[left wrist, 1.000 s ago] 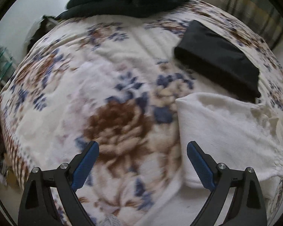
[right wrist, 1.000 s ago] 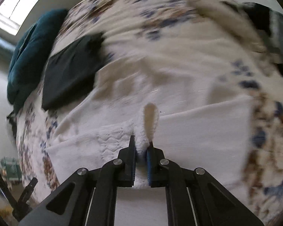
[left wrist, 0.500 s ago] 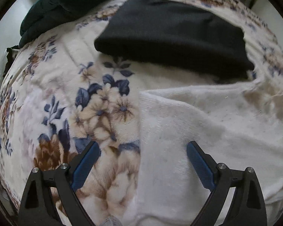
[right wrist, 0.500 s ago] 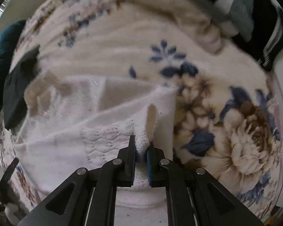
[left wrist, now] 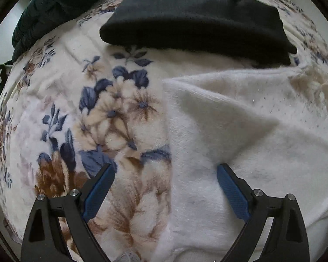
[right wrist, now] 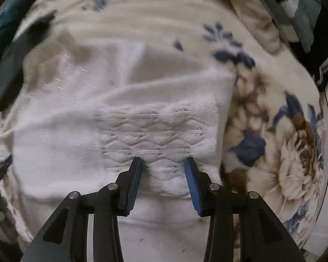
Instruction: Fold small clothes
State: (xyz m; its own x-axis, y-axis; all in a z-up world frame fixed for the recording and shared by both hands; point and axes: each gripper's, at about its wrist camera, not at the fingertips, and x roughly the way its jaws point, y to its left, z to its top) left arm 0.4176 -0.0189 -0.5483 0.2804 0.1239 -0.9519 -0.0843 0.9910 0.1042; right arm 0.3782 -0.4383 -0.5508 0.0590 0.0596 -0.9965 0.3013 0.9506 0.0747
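Garment: white knit sweater [right wrist: 124,131], soft, light, fluffy; lies part-folded on the floral blanket [left wrist: 81,113] of the bed, at 6 o'clock of the folded black garment [left wrist: 196,15].
Handling: likely limp, will sag; pinch an edge or corner.
Right gripper [right wrist: 164,163]: jaws just been opening, knit between, unpinched.
Left gripper [left wrist: 166,172]: wide apart, holding nothing, straddling the sweater's 9 o'clock edge.

The white garment [left wrist: 240,135] is fuzzy knit with a raised pattern. The blanket [left wrist: 76,113] is plush fleece. The black cloth [left wrist: 196,15] looks smooth and matt.
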